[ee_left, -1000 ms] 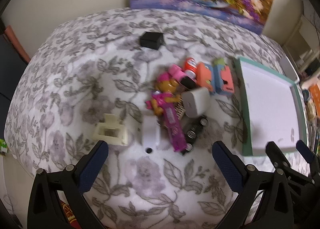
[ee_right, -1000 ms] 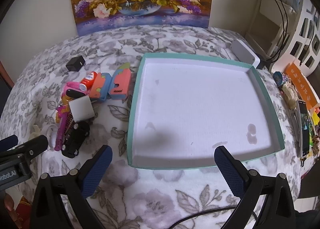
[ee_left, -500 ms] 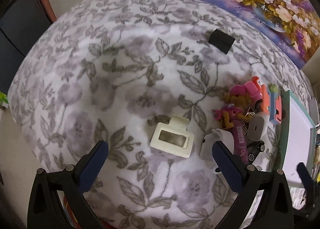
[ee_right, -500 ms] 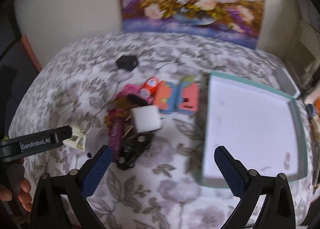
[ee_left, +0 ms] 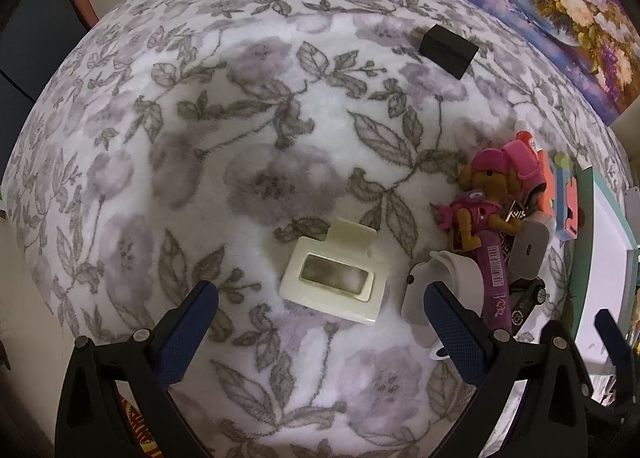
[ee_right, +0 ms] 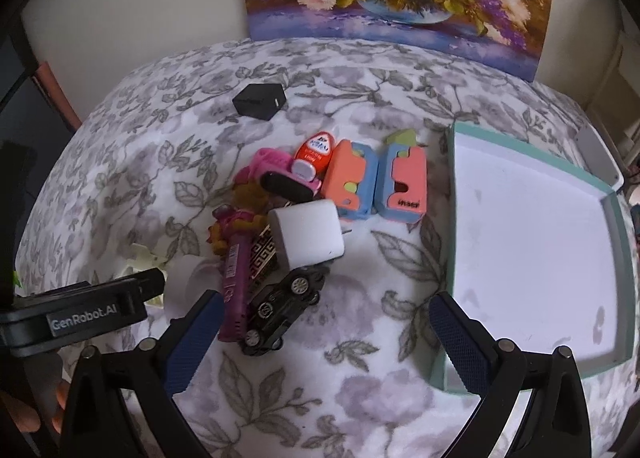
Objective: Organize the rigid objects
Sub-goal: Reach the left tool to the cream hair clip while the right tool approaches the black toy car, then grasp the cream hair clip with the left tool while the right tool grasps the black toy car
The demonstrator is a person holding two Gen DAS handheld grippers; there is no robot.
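Cream plastic rectangular clip (ee_left: 334,282) now lies centred on the floral bedspread (ee_left: 240,106) before your wide-open, empty left claw (ee_left: 320,338), which swung off the pile, so take it first.

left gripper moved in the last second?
Yes. The left gripper swung left, away from the teal tray, and now faces the cream clip, jaws open.

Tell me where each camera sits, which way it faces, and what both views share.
Left wrist: on the left gripper, looking down at the cream clip; both its open fingers show.
Right wrist: on the right gripper, facing the toy pile and tray; open fingers and left gripper show.
Shared: black box, toy car.
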